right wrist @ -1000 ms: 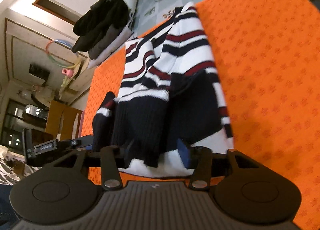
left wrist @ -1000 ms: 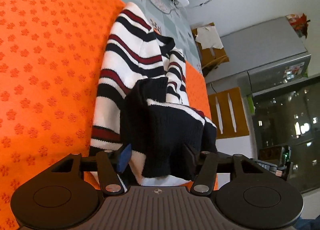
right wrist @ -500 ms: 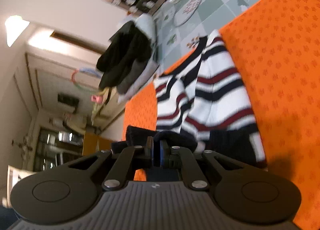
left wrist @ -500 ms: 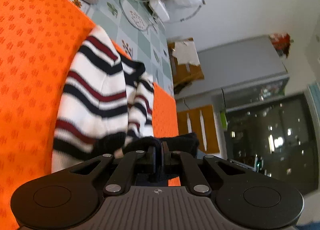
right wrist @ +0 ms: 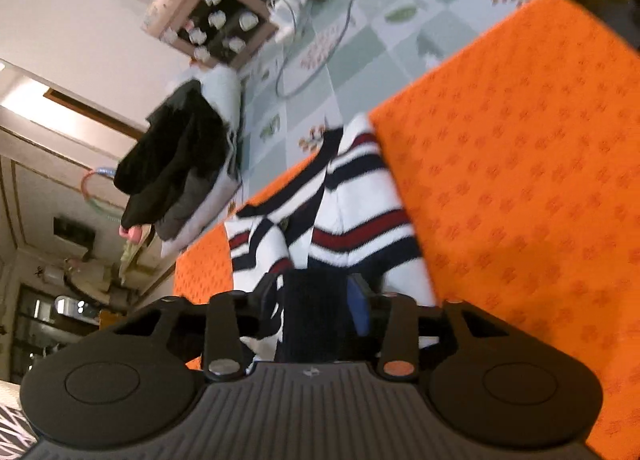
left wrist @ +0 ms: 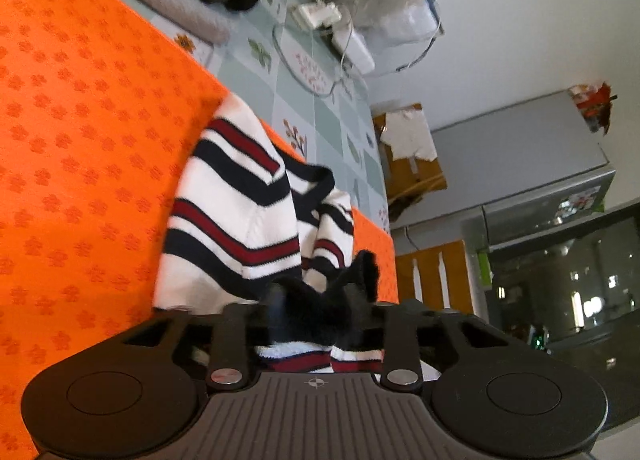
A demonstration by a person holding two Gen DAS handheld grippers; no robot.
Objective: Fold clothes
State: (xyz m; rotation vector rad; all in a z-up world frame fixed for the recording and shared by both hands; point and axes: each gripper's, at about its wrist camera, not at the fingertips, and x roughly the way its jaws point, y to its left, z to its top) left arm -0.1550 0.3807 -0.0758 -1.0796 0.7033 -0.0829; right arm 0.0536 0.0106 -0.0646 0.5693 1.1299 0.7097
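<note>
Both views sit low and very close behind a striped sweater lying on an orange mat, each looking forward along its own tool. The left wrist view faces across the sweater with the mat filling its left side and a tiled floor beyond the sweater. The right wrist view looks over the same sweater with the mat on its right. Both are strongly tilted. They share the sweater, mat and floor.

both grippers, jaws parted
</note>
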